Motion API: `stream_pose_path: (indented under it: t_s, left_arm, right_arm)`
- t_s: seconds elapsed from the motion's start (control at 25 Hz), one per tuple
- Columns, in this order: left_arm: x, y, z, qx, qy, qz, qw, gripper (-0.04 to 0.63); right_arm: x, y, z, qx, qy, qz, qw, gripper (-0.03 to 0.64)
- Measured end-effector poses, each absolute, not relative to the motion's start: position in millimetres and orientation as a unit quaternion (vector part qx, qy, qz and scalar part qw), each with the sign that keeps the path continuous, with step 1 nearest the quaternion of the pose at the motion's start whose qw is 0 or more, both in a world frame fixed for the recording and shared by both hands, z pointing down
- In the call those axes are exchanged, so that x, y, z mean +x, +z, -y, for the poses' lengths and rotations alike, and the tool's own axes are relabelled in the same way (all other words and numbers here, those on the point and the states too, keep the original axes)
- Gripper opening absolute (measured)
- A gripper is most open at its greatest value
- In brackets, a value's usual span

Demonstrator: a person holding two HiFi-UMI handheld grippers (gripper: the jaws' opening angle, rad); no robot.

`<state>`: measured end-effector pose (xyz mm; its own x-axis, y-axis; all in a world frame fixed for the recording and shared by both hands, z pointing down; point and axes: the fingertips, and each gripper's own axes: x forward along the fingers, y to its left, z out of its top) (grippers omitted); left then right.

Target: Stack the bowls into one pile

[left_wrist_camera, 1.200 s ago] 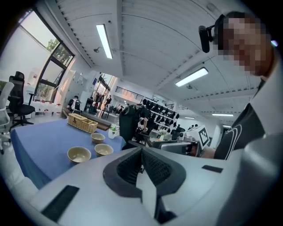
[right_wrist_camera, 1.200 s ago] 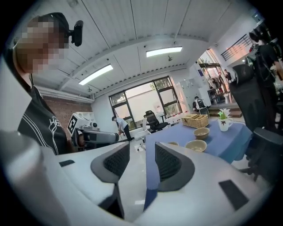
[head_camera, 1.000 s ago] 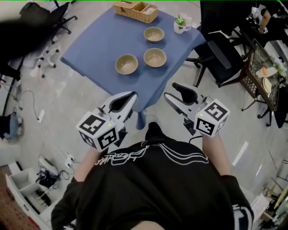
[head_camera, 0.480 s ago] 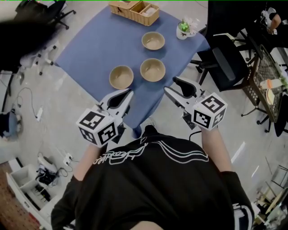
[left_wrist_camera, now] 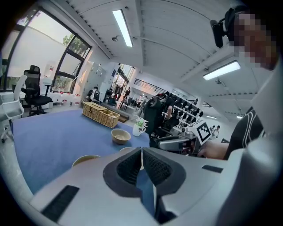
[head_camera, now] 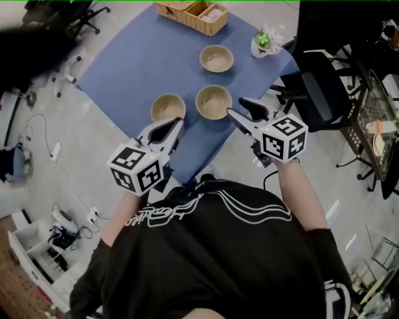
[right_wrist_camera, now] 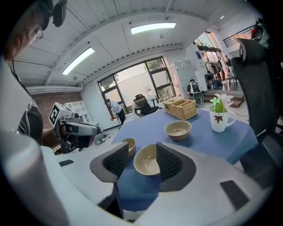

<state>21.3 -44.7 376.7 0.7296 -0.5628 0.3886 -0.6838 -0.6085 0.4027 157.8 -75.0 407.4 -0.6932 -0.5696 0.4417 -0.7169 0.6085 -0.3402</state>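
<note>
A wicker basket (head_camera: 193, 23) and a white plant mug (head_camera: 260, 50) stand on the blue table (head_camera: 124, 62), a black chair (head_camera: 321, 93) beside

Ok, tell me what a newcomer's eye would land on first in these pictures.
Three tan bowls stand apart, unstacked, on the blue table: two near the front edge, one farther back. Just short of them hang the left gripper, jaws together, and the right gripper, jaws apart and empty. A wicker basket sits at the table's far edge and a white mug with a plant at its right corner.
</note>
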Motion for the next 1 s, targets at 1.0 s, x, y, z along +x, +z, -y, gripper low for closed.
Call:
stream_pose_path:
  t_s: [1.0]
  left_arm:
    - [-34.4, 423.2, 66.7, 0.862, 0.118, 0.394, 0.296, 0.031]
  right_arm:
    - [157.1, 505.6, 117.9, 0.416, 0.348, 0.82, 0.181, 0.181]
